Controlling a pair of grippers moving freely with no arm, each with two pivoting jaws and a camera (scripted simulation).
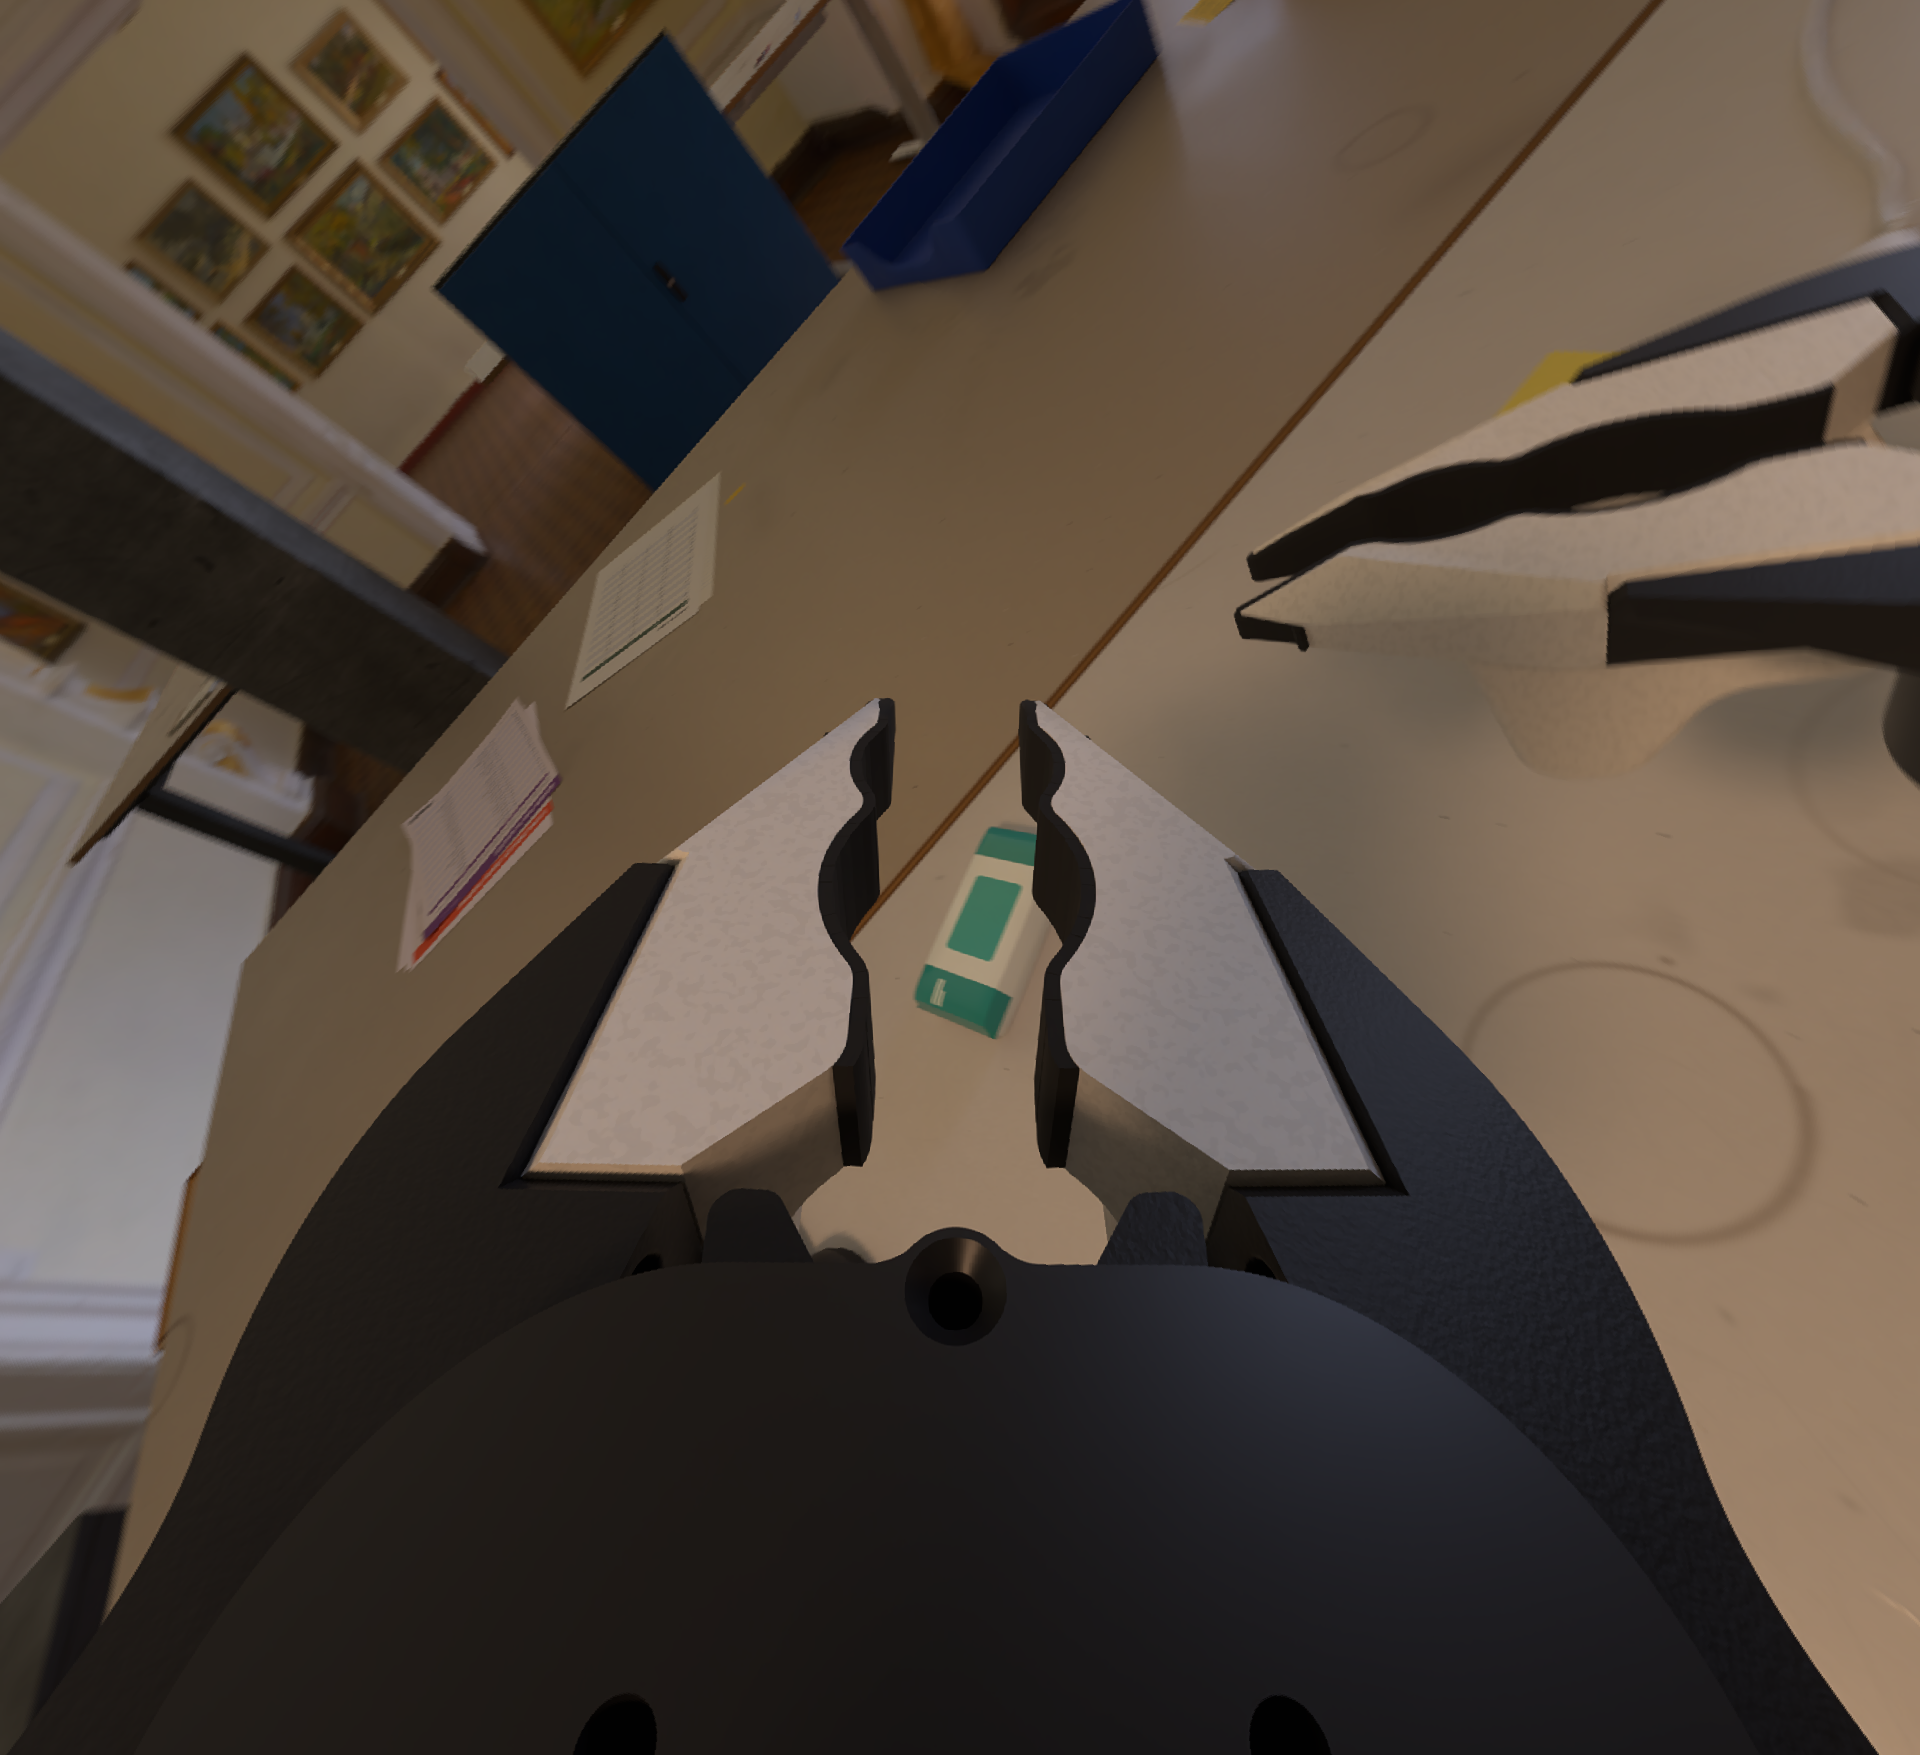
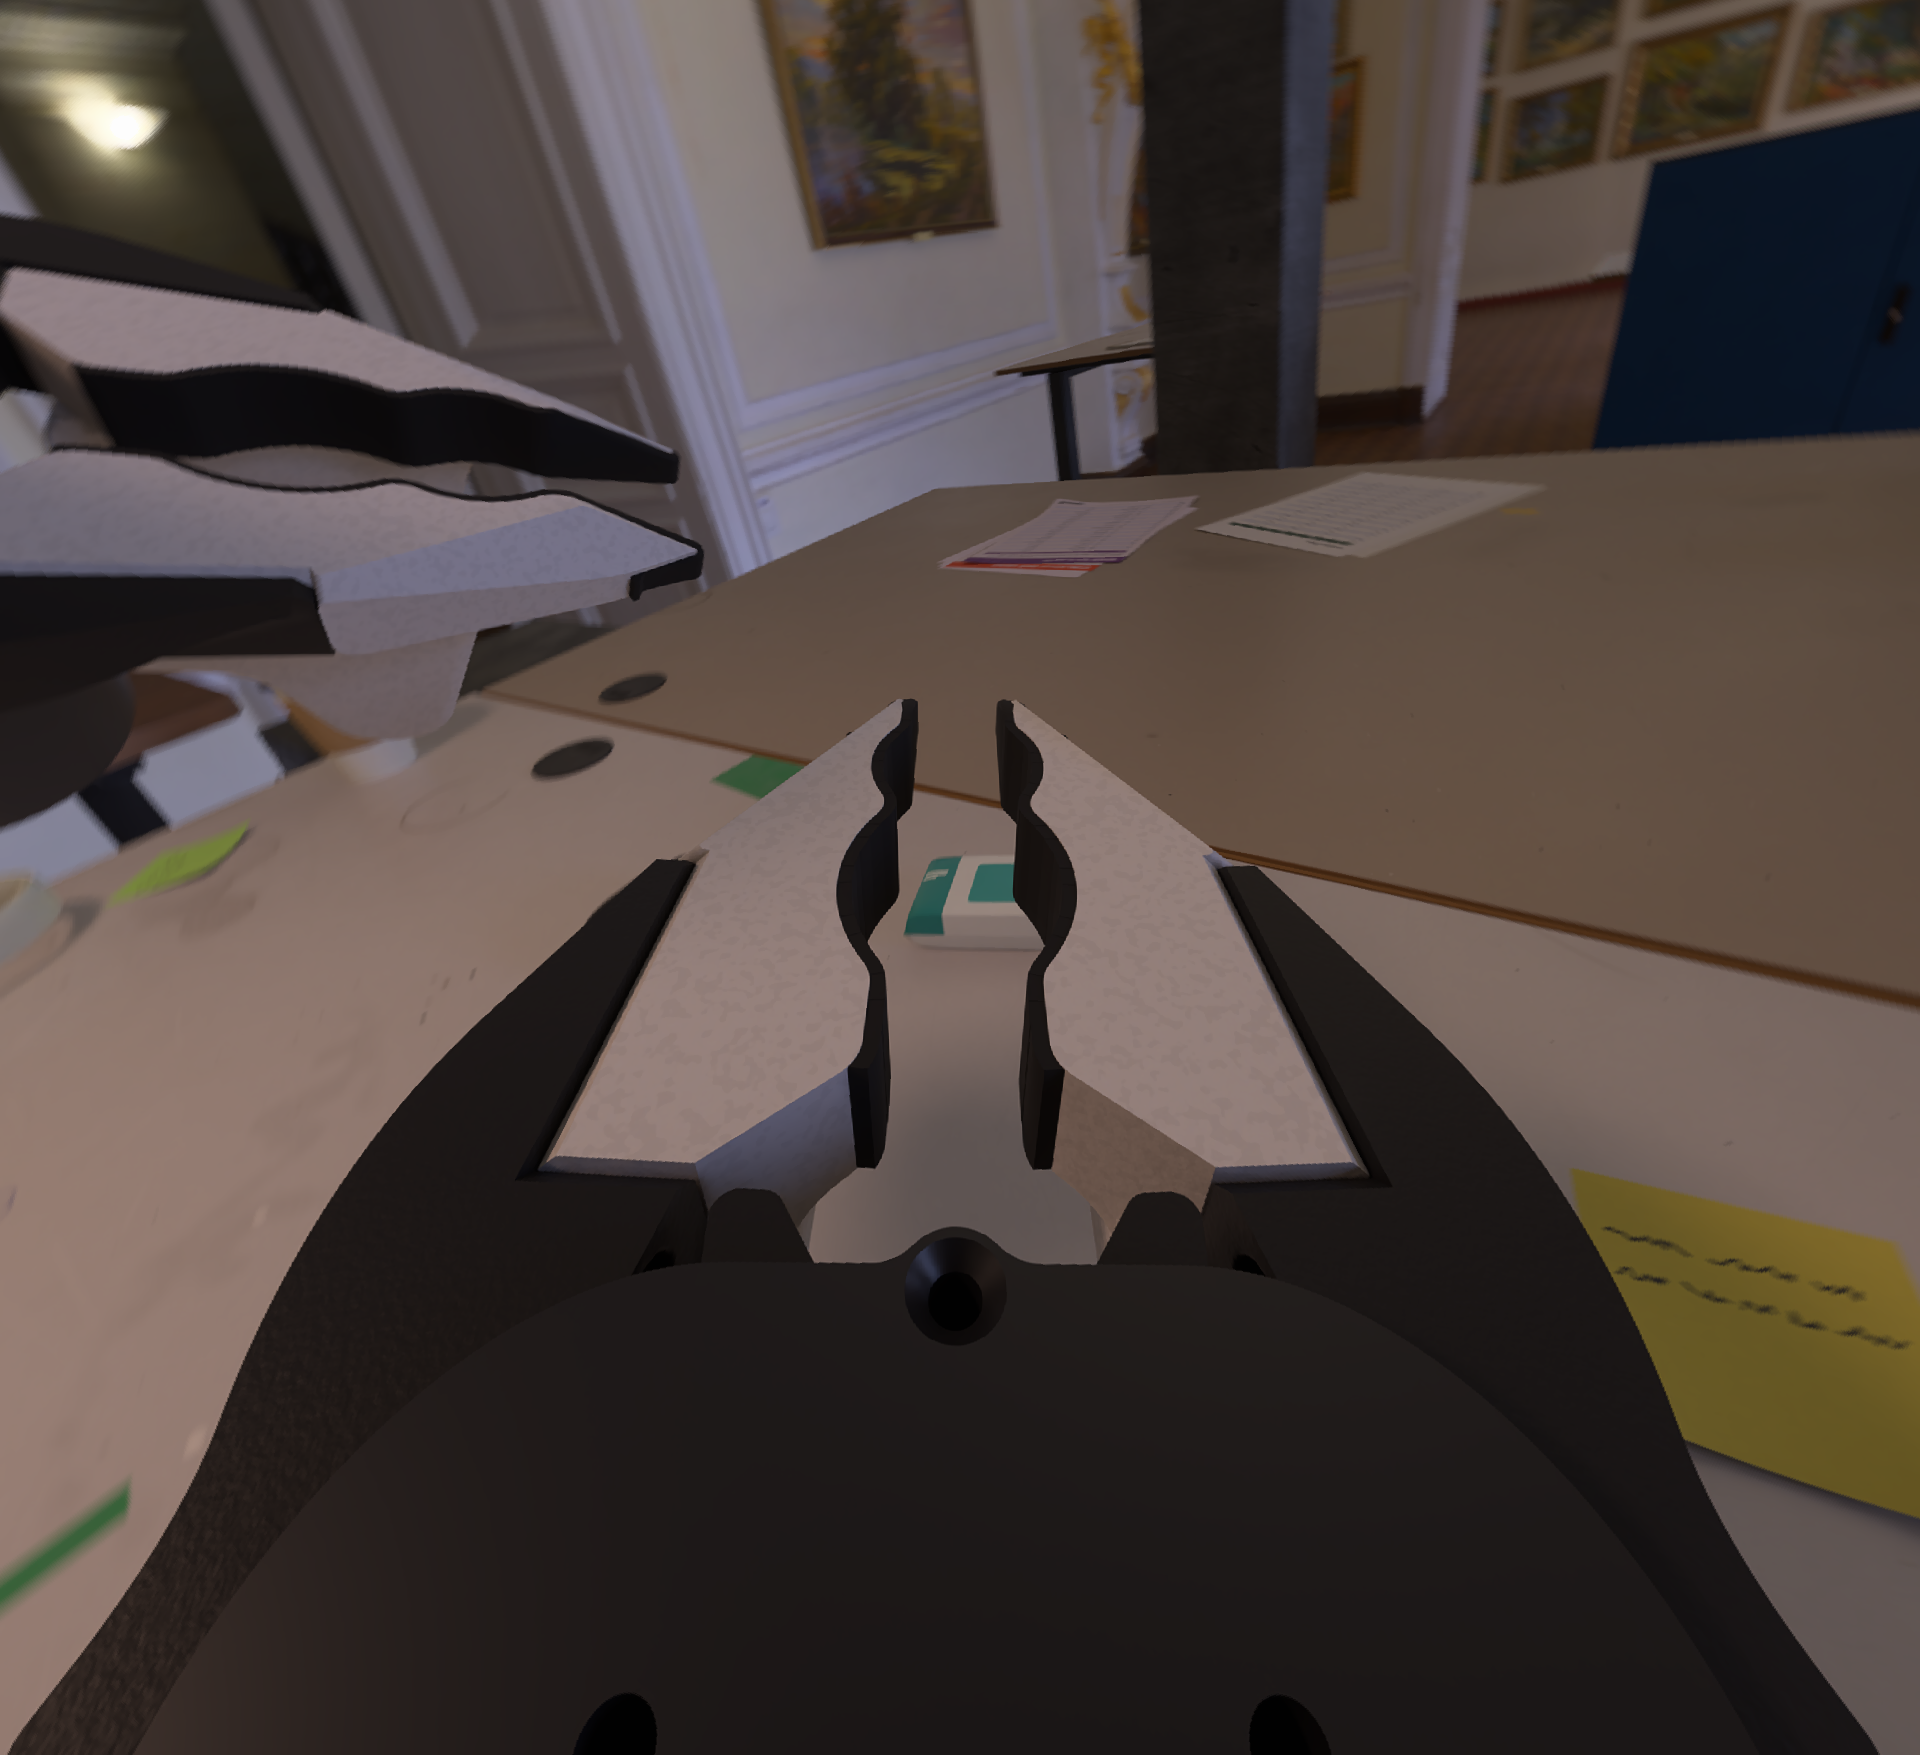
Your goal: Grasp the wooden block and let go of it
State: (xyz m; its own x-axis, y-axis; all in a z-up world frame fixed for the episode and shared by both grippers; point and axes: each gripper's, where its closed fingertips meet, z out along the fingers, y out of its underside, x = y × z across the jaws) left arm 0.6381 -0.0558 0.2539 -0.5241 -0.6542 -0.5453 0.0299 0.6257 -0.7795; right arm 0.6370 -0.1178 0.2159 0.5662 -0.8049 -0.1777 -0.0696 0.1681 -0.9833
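No plainly wooden block shows. A small teal and white box (image 1: 982,936) lies flat on the pale table, close to the seam between two tabletops. My left gripper (image 1: 956,713) hovers above it, open and empty, with the box seen between its fingers. My right gripper (image 2: 956,713) is also open with a narrower gap and empty, and the box (image 2: 966,905) lies just ahead between its fingers. The right gripper (image 1: 1262,593) shows at the right of the left wrist view. The left gripper (image 2: 681,510) shows at the upper left of the right wrist view.
A blue tray (image 1: 997,167) sits far back on the darker tabletop, with a sheet of paper (image 1: 649,588) and a paper stack (image 1: 478,832) near its left edge. A yellow sticky note (image 2: 1756,1331) and green notes (image 2: 182,858) lie on the pale table. A blue cabinet (image 1: 634,251) stands beyond.
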